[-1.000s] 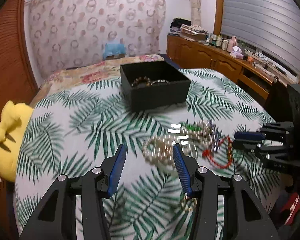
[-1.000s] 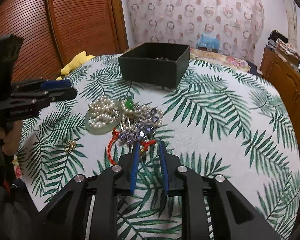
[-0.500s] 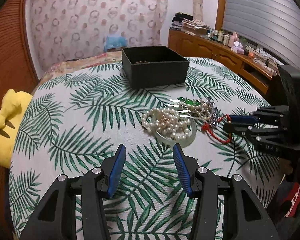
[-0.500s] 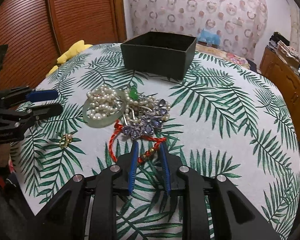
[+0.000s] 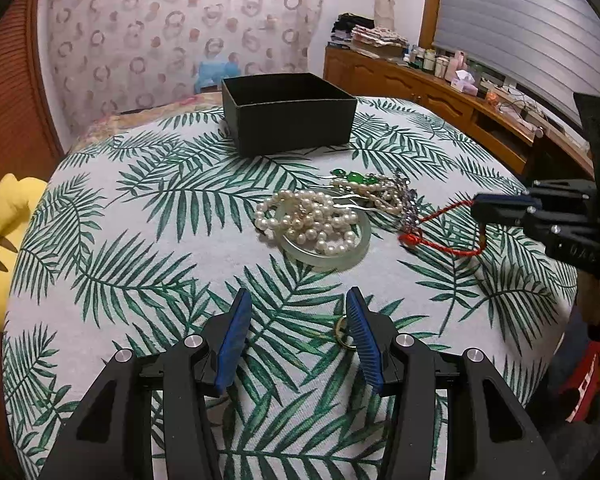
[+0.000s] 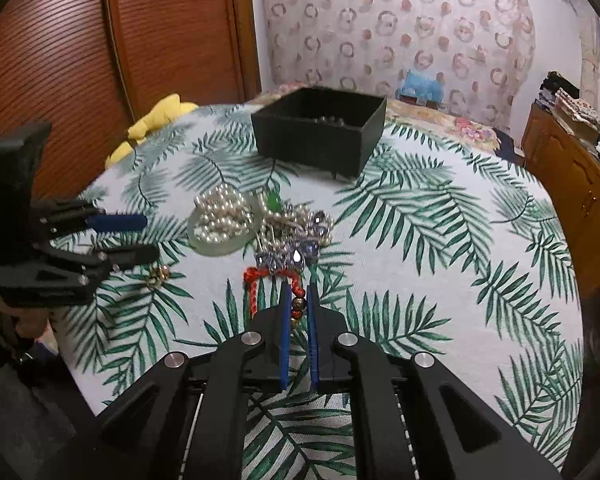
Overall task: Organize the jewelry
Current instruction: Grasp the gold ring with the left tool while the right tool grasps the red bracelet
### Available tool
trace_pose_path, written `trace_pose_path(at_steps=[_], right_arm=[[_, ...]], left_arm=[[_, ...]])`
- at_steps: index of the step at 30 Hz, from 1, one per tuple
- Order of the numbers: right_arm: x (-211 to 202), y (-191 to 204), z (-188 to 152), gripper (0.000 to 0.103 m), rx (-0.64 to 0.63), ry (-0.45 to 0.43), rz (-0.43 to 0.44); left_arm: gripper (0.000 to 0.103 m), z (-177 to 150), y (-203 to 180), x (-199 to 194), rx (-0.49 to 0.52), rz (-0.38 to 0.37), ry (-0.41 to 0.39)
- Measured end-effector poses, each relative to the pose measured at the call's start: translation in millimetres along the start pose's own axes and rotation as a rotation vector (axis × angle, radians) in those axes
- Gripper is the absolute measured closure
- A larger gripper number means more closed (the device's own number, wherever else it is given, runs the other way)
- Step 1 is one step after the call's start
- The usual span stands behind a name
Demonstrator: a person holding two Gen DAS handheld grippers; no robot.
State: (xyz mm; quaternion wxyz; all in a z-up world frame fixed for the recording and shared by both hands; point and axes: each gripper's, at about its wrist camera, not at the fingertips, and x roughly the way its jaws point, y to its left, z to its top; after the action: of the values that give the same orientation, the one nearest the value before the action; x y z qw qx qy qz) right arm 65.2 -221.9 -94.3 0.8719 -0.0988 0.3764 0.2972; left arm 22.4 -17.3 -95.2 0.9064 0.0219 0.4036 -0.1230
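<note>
A black open box (image 5: 292, 120) stands at the far side of the leaf-print table. In front of it lies a jewelry heap: a pearl necklace (image 5: 312, 220) on a pale jade bangle (image 5: 328, 260), a green-stone hairpin (image 5: 354, 178) and a purple crystal piece (image 6: 296, 256). My right gripper (image 6: 299, 285) is closing its jaws, and the pads press on the beaded end of a red cord bracelet (image 6: 252, 280), raising it off the cloth. My left gripper (image 5: 299, 292) is open and low over the table. A small gold ring (image 5: 342, 332) lies beside its right finger.
A yellow plush toy (image 5: 0, 240) sits at the table's left edge. A wooden sideboard (image 5: 440, 92) with bottles runs under the window on the right. A ribbed wooden door (image 6: 60, 40) stands behind the left hand. The box (image 6: 320, 140) holds some beads.
The right jaws narrowed onto the red bracelet's beads and its cord end rose off the cloth. The left gripper stayed open and came down near the gold ring.
</note>
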Motion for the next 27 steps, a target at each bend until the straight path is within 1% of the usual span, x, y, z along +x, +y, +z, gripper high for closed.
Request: trace_pose_path(at_steps=[9,16,17,18,22,23,25,27], right_arm=[[-26,0,13,0.094,0.001,-0.072,0.003],[-22,2,15,0.094,-0.005,-0.073,-0.009],[-21,2,15,0.094,-0.006,-0.072,-0.012],[-20,1,15,0.094,-0.005,-0.072,-0.013],[-18,1,15,0.094,-0.006,-0.071,-0.018],[-18,1,15,0.094,-0.006,-0.07,-0.02],[-17,0,13,0.094,-0.004,-0.069,-0.02],[-17,0,13,0.094,-0.004,-0.068,-0.02]], left_arm=[[0.056,-3,-14,0,0.029,-0.039,0.015],[0.056,-9,-24,5,0.065,-0.042,0.033],[0.058,-9,-25,6,0.07,-0.039,0.033],[0.062,-10,-25,6,0.074,-0.036,0.033],[0.073,-11,-27,6,0.084,-0.03,0.029],[0.075,-10,-27,6,0.083,-0.033,0.029],[0.075,-10,-27,6,0.081,-0.037,0.028],[0.079,-11,-27,6,0.088,-0.036,0.027]])
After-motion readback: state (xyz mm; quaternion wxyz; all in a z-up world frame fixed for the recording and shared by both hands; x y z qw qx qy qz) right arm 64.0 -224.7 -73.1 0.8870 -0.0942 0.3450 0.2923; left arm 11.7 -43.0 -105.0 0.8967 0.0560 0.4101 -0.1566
